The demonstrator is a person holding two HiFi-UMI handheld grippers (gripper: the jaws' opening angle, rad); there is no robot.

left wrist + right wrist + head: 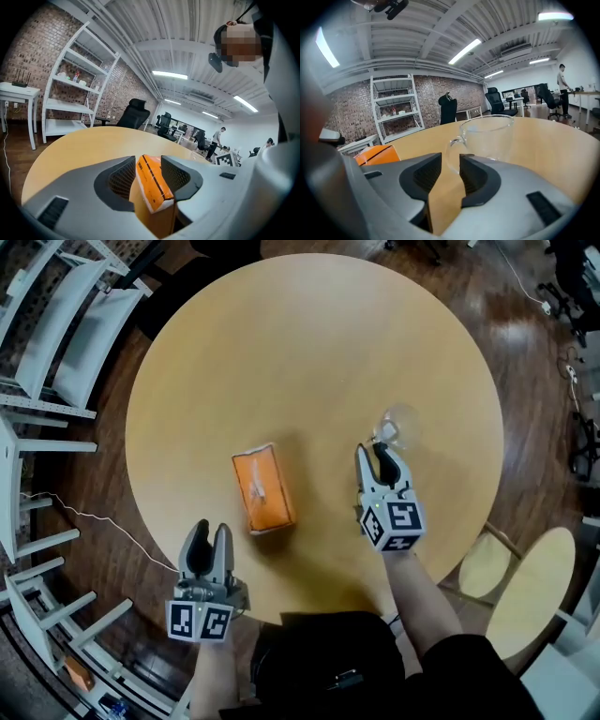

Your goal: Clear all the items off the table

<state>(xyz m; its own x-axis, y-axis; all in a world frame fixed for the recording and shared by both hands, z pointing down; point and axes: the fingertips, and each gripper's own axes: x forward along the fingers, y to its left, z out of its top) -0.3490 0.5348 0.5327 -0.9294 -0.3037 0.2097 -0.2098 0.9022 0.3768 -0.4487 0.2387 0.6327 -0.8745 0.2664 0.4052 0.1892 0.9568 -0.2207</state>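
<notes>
An orange tissue pack [263,488] lies on the round wooden table [309,343], a little left of centre. A clear glass mug [397,424] stands to its right. My left gripper [208,532] hovers at the table's near edge, open, short of the pack. In the left gripper view the orange pack [152,183] shows through the gap of the left gripper [148,161], beyond the tips. My right gripper [375,454] is open just behind the mug. In the right gripper view the mug [488,136] has its handle [453,145] right ahead of the right gripper [450,161], untouched.
White shelving frames [56,334] crowd the floor at the left. Two light wooden stools [530,582] stand by the table's right near side. A thin cable [103,519] trails on the dark floor at the left. Office chairs sit beyond the table.
</notes>
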